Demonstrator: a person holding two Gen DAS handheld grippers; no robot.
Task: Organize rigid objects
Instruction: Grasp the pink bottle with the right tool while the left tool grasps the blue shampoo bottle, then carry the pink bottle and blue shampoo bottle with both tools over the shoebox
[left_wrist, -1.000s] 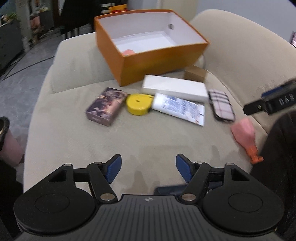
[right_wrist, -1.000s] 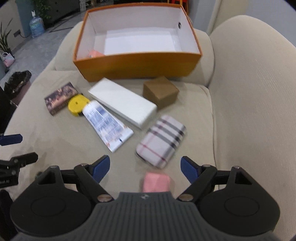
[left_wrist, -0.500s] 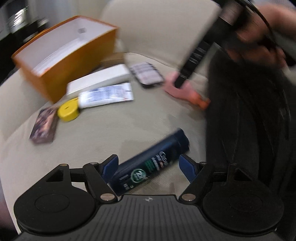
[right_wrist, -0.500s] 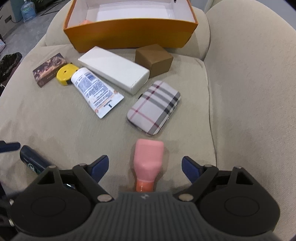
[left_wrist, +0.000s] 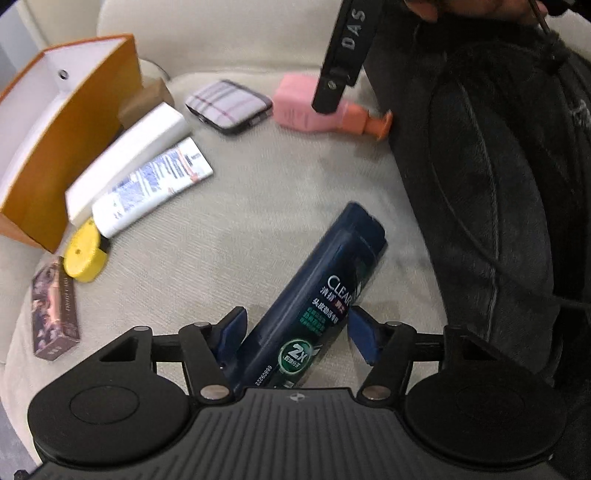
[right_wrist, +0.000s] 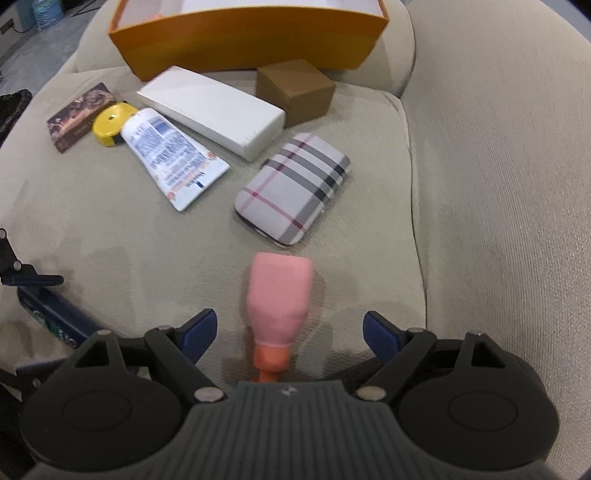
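1. Left claw (left_wrist: 295, 332) is straddling the dark shampoo bottle (left_wrist: 321, 295) on the sofa cushion (left_wrist: 240, 221) — jaws closing, pads not clearly pressing yet.
2. The bottle's long axis slants up-right across the gap rather than straight along the fingers.
3. Right claw (right_wrist: 288, 328) is wide open and empty, with the pink bottle (right_wrist: 280, 295) lying between the fingers, cap toward the camera.
4. The orange box (right_wrist: 240, 44) is at the far end.

box (right_wrist: 251, 40) orange | bottle (right_wrist: 280, 295) pink | case (right_wrist: 293, 195) plaid | shampoo (left_wrist: 317, 306) navy

Tube (right_wrist: 173, 157) between tape measure (right_wrist: 109, 123) and long box (right_wrist: 212, 110).
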